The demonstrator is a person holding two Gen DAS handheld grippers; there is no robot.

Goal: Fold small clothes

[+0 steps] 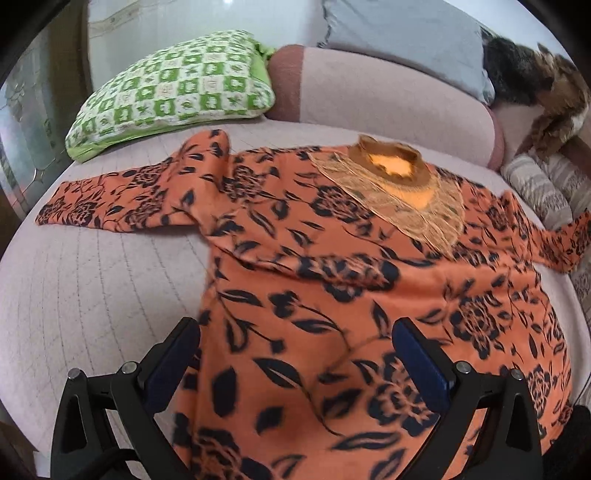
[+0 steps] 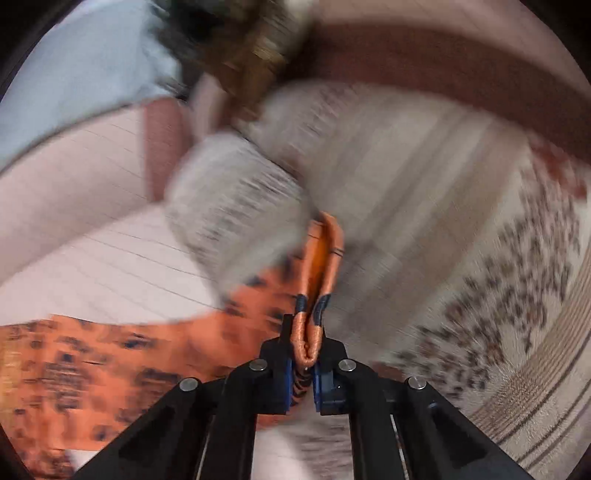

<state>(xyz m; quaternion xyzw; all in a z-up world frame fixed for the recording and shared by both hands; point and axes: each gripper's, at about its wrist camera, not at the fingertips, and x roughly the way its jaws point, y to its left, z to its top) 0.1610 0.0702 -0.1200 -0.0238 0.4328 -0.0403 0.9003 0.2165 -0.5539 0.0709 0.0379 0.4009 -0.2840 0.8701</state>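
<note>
An orange top with a black flower print lies spread face up on a pale quilted sofa seat, with a brown collar and beige lace bib. Its left sleeve stretches out to the left. My left gripper is open above the lower body of the top, one finger on each side. My right gripper is shut on a pinched fold of the orange top, at the cuff of its right sleeve. The right wrist view is blurred by motion.
A green and white checked pillow lies at the back left. A pink bolster and a grey cushion lie behind the top. A furry brown item and a beige patterned rolled blanket lie at the right.
</note>
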